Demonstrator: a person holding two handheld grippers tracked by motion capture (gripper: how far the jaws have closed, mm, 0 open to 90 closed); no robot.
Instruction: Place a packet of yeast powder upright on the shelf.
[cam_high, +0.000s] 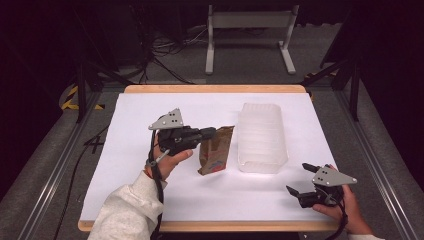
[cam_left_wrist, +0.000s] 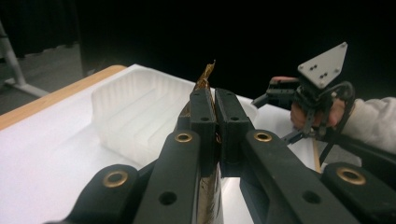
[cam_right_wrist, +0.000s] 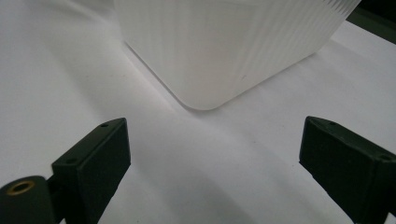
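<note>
My left gripper (cam_high: 209, 133) has its fingers (cam_left_wrist: 204, 122) closed narrow on the upper edge of the brown paper bag (cam_high: 216, 150); in the left gripper view the bag's crumpled top (cam_left_wrist: 206, 77) projects above them. The bag stands on the white bench (cam_high: 135, 165) just beside the translucent plastic tray (cam_high: 261, 137), on the tray's long side nearest my left hand (cam_high: 169, 159). Whether the bag's base touches the tray wall, I cannot tell.

My right gripper (cam_high: 301, 179) sits near the tray's closest corner, fingers (cam_right_wrist: 93, 154) spread wide and holding nothing. In the right gripper view that rounded corner (cam_right_wrist: 201, 100) lies ahead, between the two fingers but apart from them.

Step in hand, as I judge it: transfer the bag into the tray.

Procedure:
1. Maintain the pinch on the bag's edge. Thin paper can tear or slip if the grip shifts.
2. Lift straight up until the bag's base clears the tray rim (cam_left_wrist: 140, 77).
3. Traverse over the tray, then lower the bag in along the tray's long axis.
4. If the tray starts to slide, brace its near corner with the right fingers.
5. Release only once the bag rests on the tray floor.
</note>
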